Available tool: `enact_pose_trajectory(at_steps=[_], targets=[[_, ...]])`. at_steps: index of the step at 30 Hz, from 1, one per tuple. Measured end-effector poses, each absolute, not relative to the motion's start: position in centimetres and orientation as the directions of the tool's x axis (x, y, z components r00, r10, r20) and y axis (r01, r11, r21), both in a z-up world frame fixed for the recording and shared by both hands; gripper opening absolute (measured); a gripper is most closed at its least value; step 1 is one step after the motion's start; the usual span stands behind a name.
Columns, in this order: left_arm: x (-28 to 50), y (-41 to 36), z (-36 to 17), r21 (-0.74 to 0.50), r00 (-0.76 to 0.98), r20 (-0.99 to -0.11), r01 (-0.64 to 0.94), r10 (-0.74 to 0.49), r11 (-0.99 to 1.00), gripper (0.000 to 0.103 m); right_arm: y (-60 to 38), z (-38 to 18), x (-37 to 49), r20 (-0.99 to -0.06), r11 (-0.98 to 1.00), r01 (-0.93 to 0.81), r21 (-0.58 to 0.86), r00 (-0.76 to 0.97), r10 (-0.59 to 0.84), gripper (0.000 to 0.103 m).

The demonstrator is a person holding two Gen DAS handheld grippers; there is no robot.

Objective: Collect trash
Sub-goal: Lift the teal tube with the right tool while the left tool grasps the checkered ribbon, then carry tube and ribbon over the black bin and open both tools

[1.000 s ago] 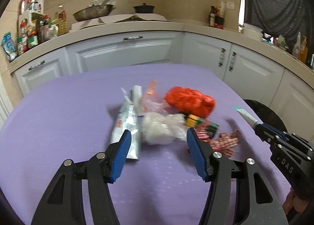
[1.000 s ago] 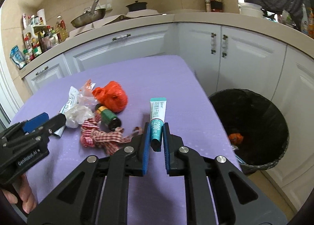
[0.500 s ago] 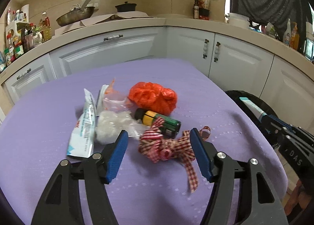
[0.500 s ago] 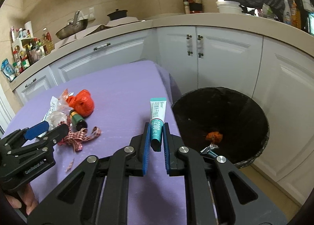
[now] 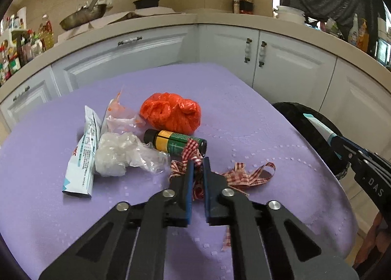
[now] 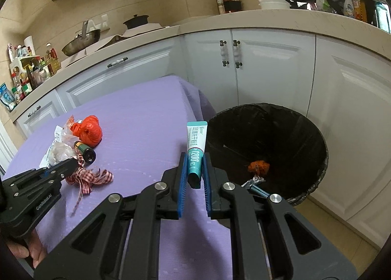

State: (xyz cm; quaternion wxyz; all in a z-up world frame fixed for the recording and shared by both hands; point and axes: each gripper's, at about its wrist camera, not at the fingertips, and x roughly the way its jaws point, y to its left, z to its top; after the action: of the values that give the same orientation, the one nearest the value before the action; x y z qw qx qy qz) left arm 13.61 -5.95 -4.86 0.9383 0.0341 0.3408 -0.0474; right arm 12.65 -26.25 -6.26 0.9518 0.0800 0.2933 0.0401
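My left gripper (image 5: 198,165) is shut on a red checked ribbon (image 5: 246,175) that lies on the purple table (image 5: 244,114); it also shows in the right wrist view (image 6: 90,178). My right gripper (image 6: 194,158) is shut on a teal and white tube (image 6: 195,143) and holds it at the table's right edge beside the black trash bin (image 6: 305,138). Behind the ribbon lie a green and yellow bottle (image 5: 176,143), an orange plastic bag (image 5: 171,111), a crumpled clear bag (image 5: 117,153) and a white pouch (image 5: 83,158).
The bin holds an orange scrap (image 6: 259,166) and a wrapper (image 6: 253,181). White cabinets (image 6: 268,67) and a counter with a pan (image 5: 83,16) and bottles (image 5: 27,43) curve round behind the table.
My left gripper moved forward and closed on the checked ribbon. My right gripper carried the tube further right, closer to the bin.
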Motion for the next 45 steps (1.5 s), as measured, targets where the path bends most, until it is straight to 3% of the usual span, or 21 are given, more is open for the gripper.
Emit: enact_pose_trajectory(at_steps=[18,31,45], targets=[[12.5,-6.6,-1.5,0.040,0.853,-0.512,0.145,-0.104,0.989,0.002,-27.4,-4.8,12.4,-0.520,0.989,0.005,0.148,0.851,0.073,0.012],[14.1,-10.5,1.8,0.008,0.886,-0.413,0.234,-0.210,0.972,0.003,-30.4,-2.4,12.4,-0.468,0.991,0.084,0.105,0.883,-0.026,0.012],[16.9,-16.1,2.9,0.013,0.881,-0.380,0.311,-0.283,0.950,0.002,-34.6,-0.5,13.8,-0.411,0.985,0.153,0.076,0.905,-0.109,0.012]])
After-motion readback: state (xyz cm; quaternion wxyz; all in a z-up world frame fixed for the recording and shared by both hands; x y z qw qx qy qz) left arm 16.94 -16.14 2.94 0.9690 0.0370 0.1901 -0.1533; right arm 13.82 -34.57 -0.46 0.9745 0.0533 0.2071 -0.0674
